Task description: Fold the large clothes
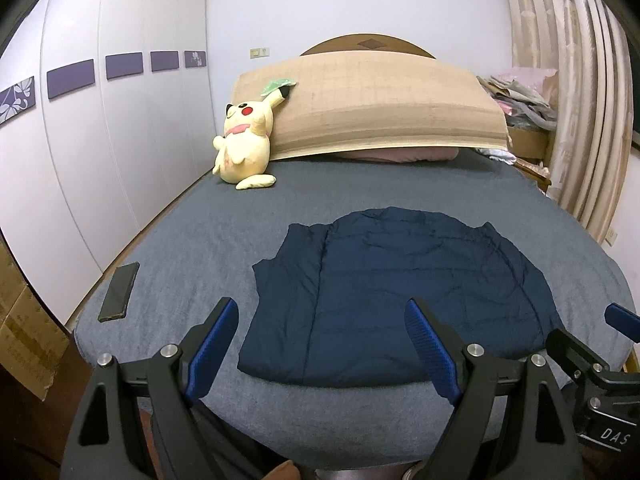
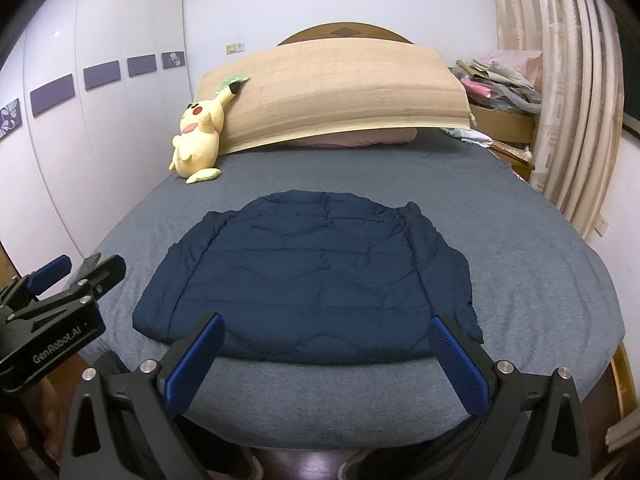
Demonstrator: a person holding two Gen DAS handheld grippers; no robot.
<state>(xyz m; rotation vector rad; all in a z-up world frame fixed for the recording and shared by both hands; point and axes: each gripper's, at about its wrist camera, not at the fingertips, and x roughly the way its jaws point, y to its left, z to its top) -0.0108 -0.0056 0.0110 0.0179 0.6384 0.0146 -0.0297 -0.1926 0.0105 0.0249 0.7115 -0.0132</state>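
Observation:
A dark navy quilted jacket [image 1: 392, 292] lies flat on the grey bed [image 1: 208, 248], hem toward me, sleeves folded in along the sides. It also shows in the right wrist view [image 2: 312, 280] on the bed [image 2: 540, 264]. My left gripper [image 1: 320, 312] is open and empty, hovering just short of the jacket's near left hem. My right gripper [image 2: 326, 328] is open and empty, just short of the near hem's middle. The right gripper shows at the right edge of the left wrist view [image 1: 600, 344]; the left gripper shows at the left edge of the right wrist view [image 2: 68, 276].
A yellow plush toy [image 1: 244, 144] leans at the bed's head against a tan mat [image 1: 372, 108]. A black phone [image 1: 119, 292] lies near the bed's left edge. White wardrobes [image 1: 100, 140] stand left; curtains [image 1: 580, 100] and a cluttered box [image 1: 524, 100] stand right.

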